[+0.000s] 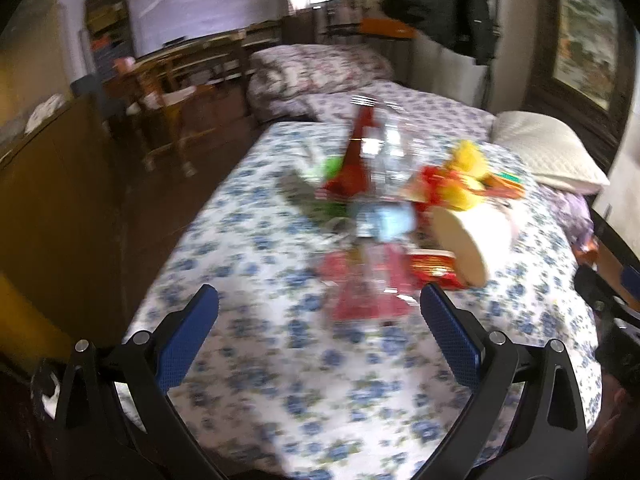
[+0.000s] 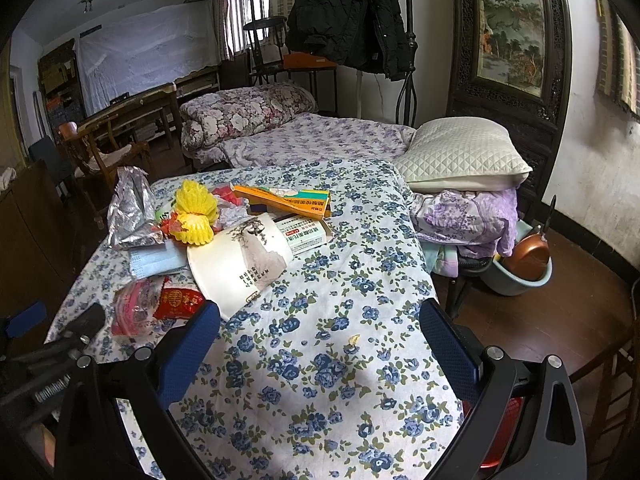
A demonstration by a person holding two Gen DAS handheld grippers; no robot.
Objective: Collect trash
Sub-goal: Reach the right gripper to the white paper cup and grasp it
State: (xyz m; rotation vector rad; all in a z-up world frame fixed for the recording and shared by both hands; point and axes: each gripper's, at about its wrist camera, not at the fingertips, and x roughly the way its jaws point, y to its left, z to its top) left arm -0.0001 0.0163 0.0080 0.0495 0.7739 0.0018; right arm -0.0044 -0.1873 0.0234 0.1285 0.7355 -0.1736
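Note:
A heap of trash lies on the flowered bedspread (image 2: 320,344). It holds a tipped white paper cup (image 2: 236,264), yellow foam netting (image 2: 194,216), an orange box (image 2: 284,198), a white medicine box (image 2: 302,236), a crumpled silver bag (image 2: 130,210), a blue face mask (image 2: 154,262) and a red wrapper (image 2: 176,300). My right gripper (image 2: 320,316) is open and empty, just in front of the cup. The left wrist view is blurred: the cup (image 1: 464,240), red wrappers (image 1: 368,284) and a clear bag (image 1: 388,148) lie ahead of my open left gripper (image 1: 320,300).
A white pillow (image 2: 460,156) and a purple bundle (image 2: 468,216) sit at the bed's right. A basin with a brown pan (image 2: 524,264) stands on the wood floor. A rolled quilt (image 2: 244,112), chairs (image 2: 104,152) and a hanging black coat (image 2: 348,12) are behind.

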